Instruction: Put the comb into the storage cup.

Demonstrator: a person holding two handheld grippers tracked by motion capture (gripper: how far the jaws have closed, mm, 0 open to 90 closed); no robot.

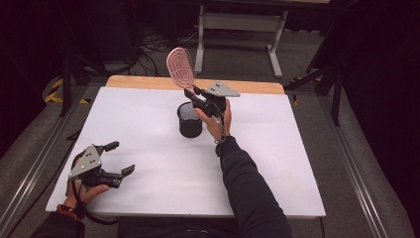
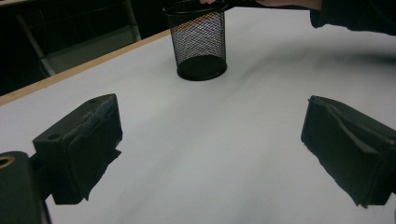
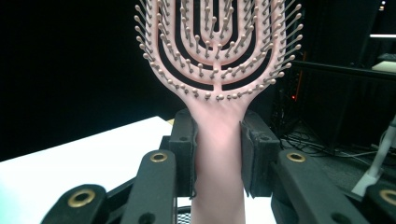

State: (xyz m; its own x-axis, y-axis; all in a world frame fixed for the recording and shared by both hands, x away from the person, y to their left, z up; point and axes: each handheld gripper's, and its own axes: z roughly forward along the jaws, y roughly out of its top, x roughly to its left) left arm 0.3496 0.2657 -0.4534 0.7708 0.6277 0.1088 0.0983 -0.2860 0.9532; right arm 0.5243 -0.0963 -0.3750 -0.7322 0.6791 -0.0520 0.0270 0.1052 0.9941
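A pink vented hairbrush (image 1: 179, 67) is held up in the air by its handle, head up and tilted to the left, above a black mesh cup (image 1: 190, 119) standing mid-table. My right gripper (image 1: 196, 93) is shut on the brush handle (image 3: 218, 154), one jaw on each side, with the bristled head (image 3: 217, 44) facing the camera. The cup's rim (image 3: 184, 215) peeks out below the jaws. My left gripper (image 1: 124, 157) rests low at the table's front left, open and holding nothing; its fingers (image 2: 84, 140) are spread wide, with the mesh cup (image 2: 200, 42) beyond them.
The white table top (image 1: 148, 124) has a wooden strip (image 1: 148, 82) along its far edge. A grey desk frame (image 1: 237, 29) and cables stand on the floor behind. A person's dark sleeve (image 1: 247, 188) reaches in from the front.
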